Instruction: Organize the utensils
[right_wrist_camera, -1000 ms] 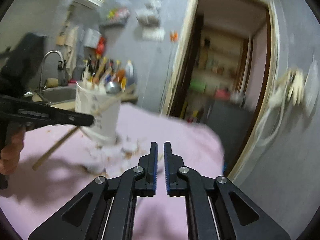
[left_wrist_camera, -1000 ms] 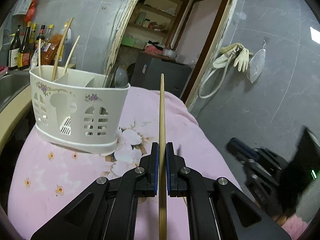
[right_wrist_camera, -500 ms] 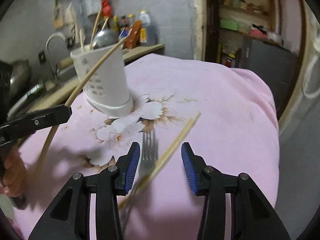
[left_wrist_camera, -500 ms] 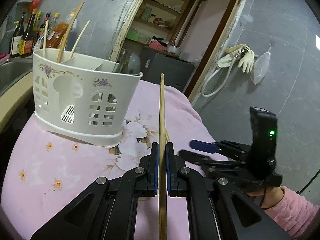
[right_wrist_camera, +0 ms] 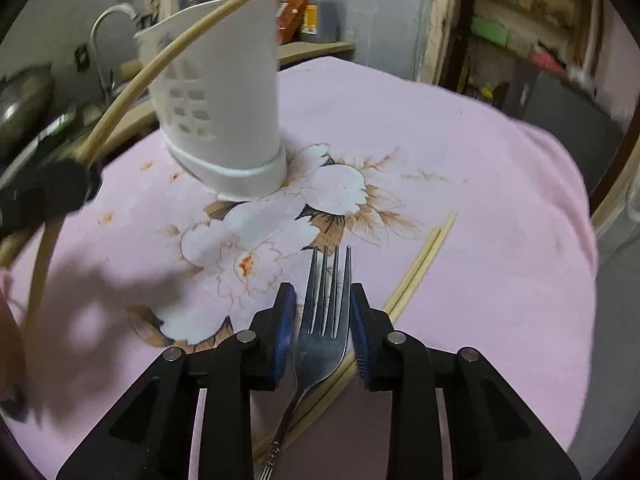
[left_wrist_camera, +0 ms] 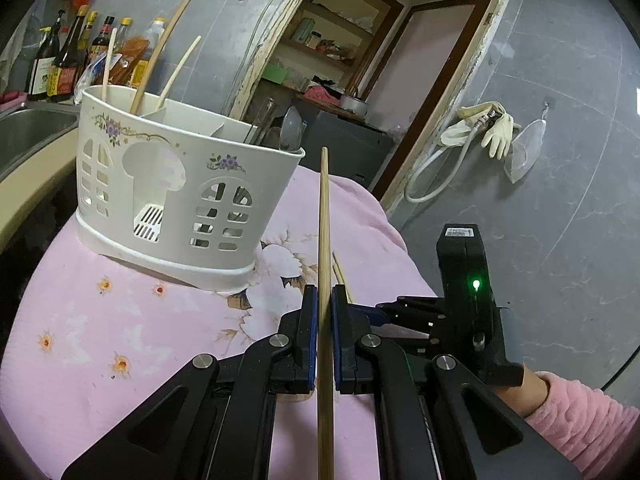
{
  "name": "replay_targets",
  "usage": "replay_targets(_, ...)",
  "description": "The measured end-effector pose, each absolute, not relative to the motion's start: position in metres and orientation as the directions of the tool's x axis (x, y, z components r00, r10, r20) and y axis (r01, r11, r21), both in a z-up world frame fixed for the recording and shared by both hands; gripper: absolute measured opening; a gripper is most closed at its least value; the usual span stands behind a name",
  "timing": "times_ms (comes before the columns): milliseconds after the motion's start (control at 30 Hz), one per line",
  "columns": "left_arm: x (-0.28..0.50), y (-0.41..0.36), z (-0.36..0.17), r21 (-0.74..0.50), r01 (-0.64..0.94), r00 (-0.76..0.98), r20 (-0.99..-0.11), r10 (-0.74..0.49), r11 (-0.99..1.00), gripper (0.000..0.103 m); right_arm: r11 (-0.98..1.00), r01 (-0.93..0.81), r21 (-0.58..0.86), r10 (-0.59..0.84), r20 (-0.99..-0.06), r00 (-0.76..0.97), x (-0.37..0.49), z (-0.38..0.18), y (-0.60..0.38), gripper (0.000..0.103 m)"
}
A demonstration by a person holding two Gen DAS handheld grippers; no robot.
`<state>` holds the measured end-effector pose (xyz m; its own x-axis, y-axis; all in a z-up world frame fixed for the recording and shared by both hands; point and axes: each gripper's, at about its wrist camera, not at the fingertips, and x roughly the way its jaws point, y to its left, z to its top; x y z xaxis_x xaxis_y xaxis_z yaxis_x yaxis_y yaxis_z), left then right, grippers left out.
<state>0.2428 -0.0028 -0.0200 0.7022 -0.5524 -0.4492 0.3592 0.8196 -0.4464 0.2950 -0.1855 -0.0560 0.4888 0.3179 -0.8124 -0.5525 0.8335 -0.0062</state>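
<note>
Here the left gripper [left_wrist_camera: 325,312] is clamped tight on a single wooden chopstick [left_wrist_camera: 323,240], its blue pads pressed against the shaft, which runs straight up from between the jaws with its tip level with the rim of the white utensil caddy [left_wrist_camera: 176,200]. The caddy stands on the pink floral cloth [left_wrist_camera: 120,320]; several chopsticks lean in its left compartment and metal spoons [left_wrist_camera: 290,130] sit in its right one. The right gripper [right_wrist_camera: 323,328] stands with its jaws apart, straddling the head of a steel fork [right_wrist_camera: 320,332] that lies flat on the cloth, tines pointing toward the caddy; whether the pads touch the fork I cannot tell. A pair of chopsticks [right_wrist_camera: 420,264] lies on the cloth just beside the fork to its right, running diagonally and passing under the fork's handle. Behind the caddy, sauce bottles [left_wrist_camera: 60,68] line the counter by a steel sink [left_wrist_camera: 28,132].
</note>
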Motion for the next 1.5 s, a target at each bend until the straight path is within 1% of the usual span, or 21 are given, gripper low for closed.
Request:
replay_targets(133,0.243,-0.003,-0.019,-0.456,0.359,0.696,-0.45,-0.559,0.814,0.004,0.836,-0.548,-0.034,0.297,-0.812,0.502,0.292,-0.055,-0.183,0.025)
replay_targets(200,0.243,-0.002,-0.02,-0.461,0.359,0.692,-0.452,-0.563,0.811,0.004,0.84,-0.54,-0.046,0.291,-0.804,0.519,0.289,-0.055,-0.183,0.02)
replay_targets(300,0.241,-0.001,-0.019,-0.458,0.358,0.697,-0.449,-0.559,0.814,0.004,0.839,-0.538,-0.077,0.274,-0.795,0.541,0.286,-0.055,-0.179,0.018)
replay_targets(367,0.239,0.001,-0.018,-0.46,0.359,0.704,-0.438,-0.559,0.812,0.004,0.831,-0.543,-0.124,0.264,-0.77,0.581,0.276,-0.051,-0.176,0.018)
replay_targets(533,0.231,0.008,-0.012,-0.452,0.355,0.744,-0.393,-0.54,0.818,0.004,0.839,-0.517,-0.168,0.312,-0.631,0.711,0.239,-0.023,-0.186,0.018)
replay_targets(633,0.226,0.011,-0.007,-0.442,0.353,0.774,-0.358,-0.523,0.825,0.004,0.856,-0.463,-0.231,0.307,-0.494,0.813,0.206,-0.004,-0.195,0.018)
replay_targets(667,0.224,0.012,-0.005,-0.437,0.351,0.784,-0.347,-0.515,0.828,0.004,0.857,-0.45,-0.251,0.302,-0.464,0.833,0.2,-0.001,-0.196,0.017)
replay_targets(700,0.223,0.013,-0.003,-0.435,0.35,0.793,-0.334,-0.509,0.83,0.004,0.859,-0.425,-0.285,0.294,-0.404,0.866,0.187,0.006,-0.197,0.017)
replay_targets(733,0.222,0.015,-0.001,-0.435,0.349,0.803,-0.318,-0.505,0.83,0.004,0.862,-0.41,-0.298,0.293,-0.368,0.882,0.184,0.011,-0.196,0.016)
replay_targets(767,0.22,0.016,0.002,-0.435,0.35,0.811,-0.301,-0.501,0.83,0.004,0.866,-0.395,-0.305,0.292,-0.333,0.897,0.18,0.016,-0.197,0.012)
replay_targets(833,0.218,0.019,0.006,-0.423,0.352,0.825,-0.281,-0.49,0.835,0.004,0.875,-0.36,-0.323,0.282,-0.264,0.922,0.174,0.027,-0.197,0.002)
replay_targets(933,0.216,0.018,0.011,-0.406,0.351,0.838,-0.266,-0.476,0.844,0.004,0.882,-0.354,-0.311,0.294,-0.223,0.929,0.176,0.038,-0.197,0.002)
replay_targets(967,0.217,0.019,0.013,-0.407,0.35,0.838,-0.266,-0.476,0.844,0.004,0.884,-0.359,-0.301,0.301,-0.221,0.928,0.179,0.04,-0.197,0.002)
replay_targets(1133,0.217,0.02,0.01,-0.404,0.344,0.84,-0.27,-0.47,0.848,0.004,0.876,-0.397,-0.275,0.32,-0.285,0.904,0.189,0.03,-0.193,0.002)
replay_targets(1200,0.217,0.02,0.008,-0.403,0.34,0.841,-0.274,-0.467,0.85,0.004,0.871,-0.42,-0.255,0.318,-0.359,0.877,0.198,0.022,-0.194,0.002)
replay_targets(1233,0.218,0.02,0.007,-0.407,0.339,0.837,-0.282,-0.469,0.849,0.004,0.873,-0.433,-0.225,0.324,-0.397,0.859,0.203,0.018,-0.197,0.004)
replay_targets(1300,0.218,0.021,0.005,-0.419,0.338,0.828,-0.293,-0.477,0.843,0.004,0.873,-0.462,-0.156,0.343,-0.477,0.809,0.219,0.009,-0.204,0.014)
replay_targets(1333,0.218,0.022,0.004,-0.419,0.338,0.828,-0.293,-0.478,0.842,0.004,0.867,-0.485,-0.112,0.363,-0.524,0.77,0.229,0.004,-0.206,0.029)
replay_targets(1367,0.219,0.022,0.003,-0.417,0.337,0.828,-0.294,-0.477,0.844,0.004,0.86,-0.505,-0.07,0.385,-0.559,0.734,0.238,0.0,-0.207,0.035)
replay_targets(1433,0.219,0.022,0.0,-0.42,0.338,0.827,-0.295,-0.479,0.842,0.004,0.855,-0.518,-0.024,0.4,-0.606,0.688,0.252,-0.007,-0.208,0.035)
replay_targets(1500,0.22,0.022,-0.003,-0.425,0.336,0.821,-0.304,-0.483,0.84,0.004,0.855,-0.519,-0.01,0.381,-0.667,0.64,0.268,-0.017,-0.204,0.035)
